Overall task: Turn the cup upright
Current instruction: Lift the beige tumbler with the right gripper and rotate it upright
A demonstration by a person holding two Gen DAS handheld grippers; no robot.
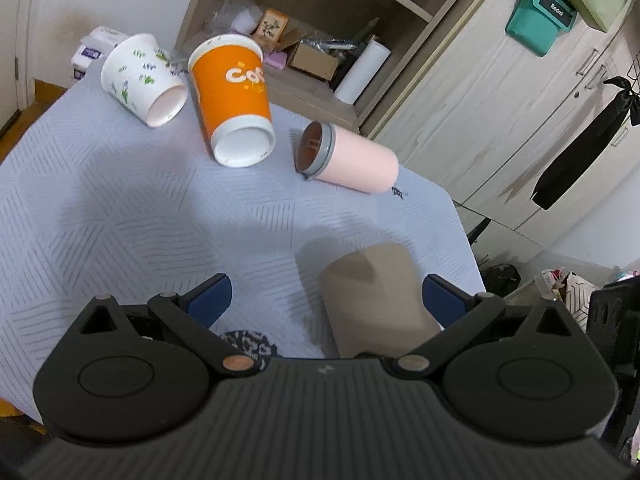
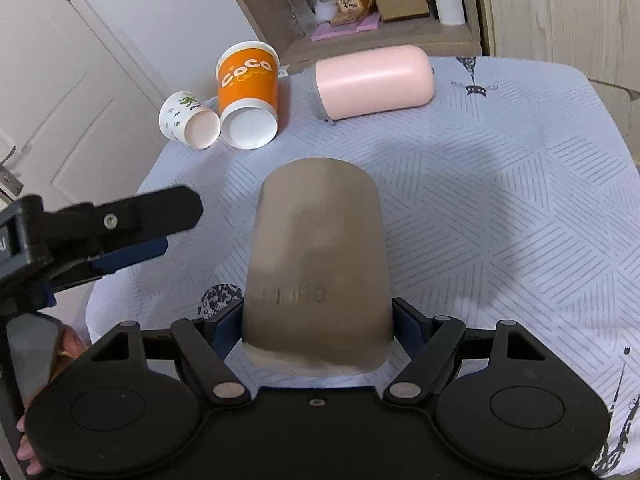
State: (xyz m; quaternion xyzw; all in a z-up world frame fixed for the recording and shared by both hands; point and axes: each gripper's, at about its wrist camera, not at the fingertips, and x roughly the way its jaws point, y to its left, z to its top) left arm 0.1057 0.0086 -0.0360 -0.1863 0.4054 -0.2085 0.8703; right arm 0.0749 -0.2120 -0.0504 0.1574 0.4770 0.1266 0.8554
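Note:
A grey-brown cup (image 2: 316, 264) lies on its side on the pale patterned tablecloth (image 2: 500, 200), base pointing away. My right gripper (image 2: 318, 328) has its blue pads against both sides of the cup near its rim, shut on it. In the left wrist view the same cup (image 1: 374, 296) lies between the wide-open fingers of my left gripper (image 1: 326, 300), nearer the right pad (image 1: 444, 300). The left gripper (image 2: 160, 224) also shows at the left of the right wrist view, beside the cup and apart from it.
An orange paper cup (image 1: 232, 100), a white printed paper cup (image 1: 140, 80) and a pink tumbler with a grey lid (image 1: 352, 158) lie on their sides at the far part of the table. Shelves (image 1: 320, 40) and a wardrobe (image 1: 500, 100) stand behind.

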